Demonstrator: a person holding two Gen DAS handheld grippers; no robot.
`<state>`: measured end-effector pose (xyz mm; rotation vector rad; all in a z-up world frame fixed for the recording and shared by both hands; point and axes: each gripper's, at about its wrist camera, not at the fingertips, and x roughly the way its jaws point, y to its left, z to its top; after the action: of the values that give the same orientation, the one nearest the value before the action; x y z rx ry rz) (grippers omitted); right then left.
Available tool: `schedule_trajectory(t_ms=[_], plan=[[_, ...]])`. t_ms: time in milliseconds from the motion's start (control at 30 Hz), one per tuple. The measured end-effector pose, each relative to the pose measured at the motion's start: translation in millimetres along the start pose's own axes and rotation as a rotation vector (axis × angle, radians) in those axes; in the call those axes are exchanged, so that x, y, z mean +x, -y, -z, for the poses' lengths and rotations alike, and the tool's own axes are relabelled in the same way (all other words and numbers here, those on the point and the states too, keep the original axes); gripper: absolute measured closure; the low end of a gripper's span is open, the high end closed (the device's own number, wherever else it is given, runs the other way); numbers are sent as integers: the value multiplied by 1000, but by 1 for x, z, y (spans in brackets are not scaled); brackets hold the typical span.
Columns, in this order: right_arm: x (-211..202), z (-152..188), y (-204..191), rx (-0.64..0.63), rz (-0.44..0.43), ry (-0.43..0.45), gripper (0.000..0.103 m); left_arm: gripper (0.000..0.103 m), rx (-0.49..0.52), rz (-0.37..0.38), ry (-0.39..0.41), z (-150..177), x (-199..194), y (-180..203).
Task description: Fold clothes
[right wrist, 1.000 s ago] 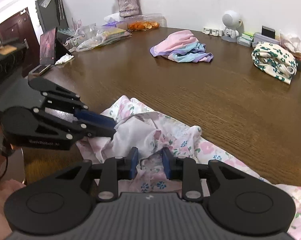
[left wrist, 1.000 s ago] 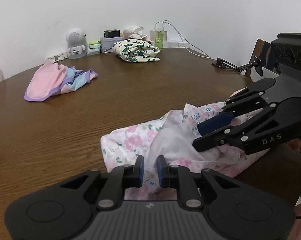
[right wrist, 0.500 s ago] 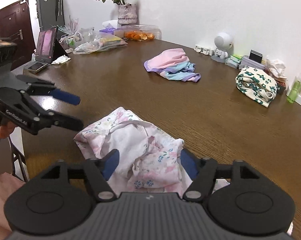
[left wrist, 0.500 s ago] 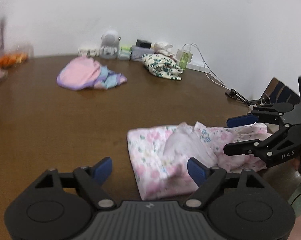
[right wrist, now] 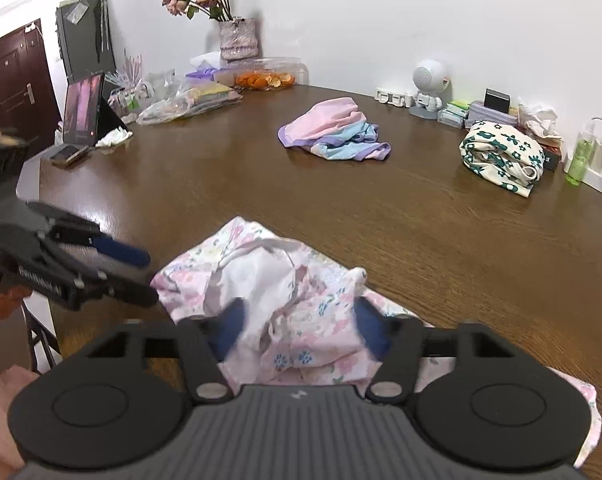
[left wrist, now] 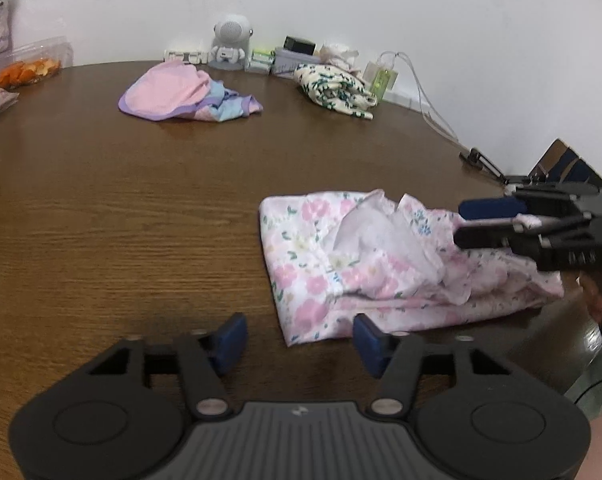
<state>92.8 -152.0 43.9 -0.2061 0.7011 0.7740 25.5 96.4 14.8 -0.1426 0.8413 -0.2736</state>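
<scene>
A pink floral garment (left wrist: 321, 264) lies crumpled on the brown wooden table (left wrist: 101, 220), its pale lining turned up in the middle. My left gripper (left wrist: 299, 336) is open just short of the garment's near left corner, holding nothing. In the right wrist view the same garment (right wrist: 301, 312) bunches up between the wide-apart fingers of my open right gripper (right wrist: 299, 330), which do not grip it. The left gripper (right wrist: 135, 276) shows there at the garment's left end, and the right gripper (left wrist: 473, 222) shows in the left wrist view at its right end.
A pink, blue and purple garment (right wrist: 333, 128) and a rolled cream garment with green flowers (right wrist: 501, 156) lie further back. Along the wall stand a small robot figure (right wrist: 429, 84), boxes, a green bottle (right wrist: 579, 160), a vase (right wrist: 237, 36) and a tablet (right wrist: 83, 108). The table edge runs close to the garment.
Both grippers were shut on the floral garment a second ago. They have opened, let it go and drawn back, and the garment now rests on the table.
</scene>
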Motion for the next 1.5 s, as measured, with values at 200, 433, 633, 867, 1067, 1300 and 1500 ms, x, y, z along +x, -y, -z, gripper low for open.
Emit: schedule_trajectory(t_ms=[200,433,633,867,1067,1300,1500], plan=[[21,2,2,-13,-14,-45,69,68,53,-50,13,-1,6,7],[35,8,4,-20,-35,-131,71,96,99,-63,22,1,9,11],[29,-53,-5,-113,-100,-109,69,96,124,-86,36,4,9,14],[96,-93,-25,-200,-161,-235,64,96,151,-99,43,6,9,17],[121,-91,-34,-203,-194,-296,61,96,172,-100,45,6,10,19],[136,-84,-37,-196,-207,-347,59,97,195,-106,50,7,10,19],[139,-85,-38,-209,-210,-362,58,99,217,-115,51,7,10,21]])
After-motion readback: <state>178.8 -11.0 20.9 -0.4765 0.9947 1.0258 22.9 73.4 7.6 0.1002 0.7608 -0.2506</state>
